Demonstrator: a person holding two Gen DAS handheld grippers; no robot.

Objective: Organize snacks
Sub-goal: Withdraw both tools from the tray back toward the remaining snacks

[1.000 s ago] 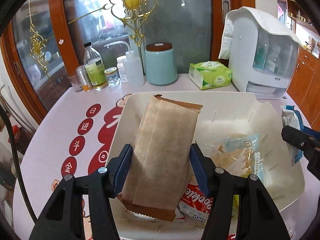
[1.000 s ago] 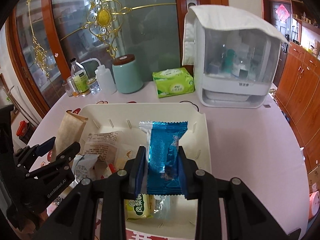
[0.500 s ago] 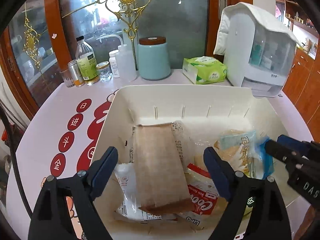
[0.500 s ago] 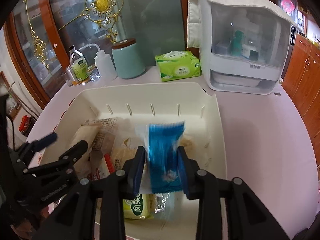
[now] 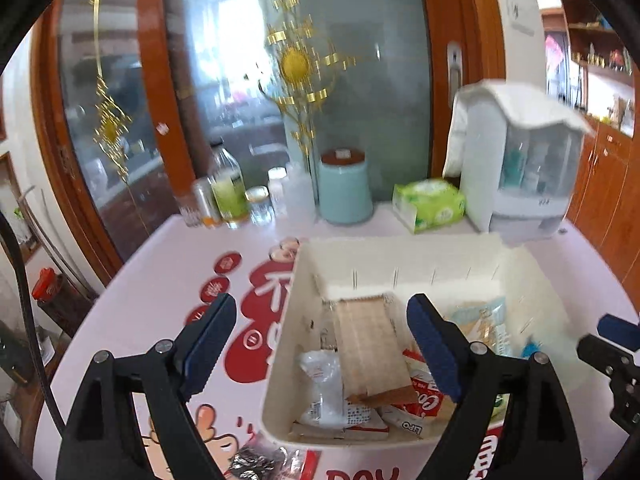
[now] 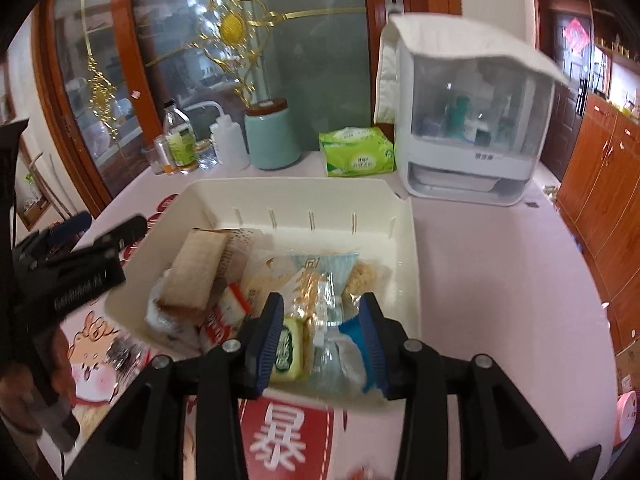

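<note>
Your left gripper (image 5: 316,340) hangs above the near left edge of the cream bin (image 5: 288,312), its jaws spread wide and holding nothing. The brown packet (image 5: 370,350) lies flat inside the bin's left half, on top of other wrappers. Your right gripper (image 6: 322,330) sits over the bin's near right side with its jaws parted and nothing clamped between them; the blue packet (image 6: 354,330) lies in the bin just by its right pad. The bin rests on the desk (image 6: 500,280), well apart from the green tissue pack (image 6: 358,158) at the far side.
</note>
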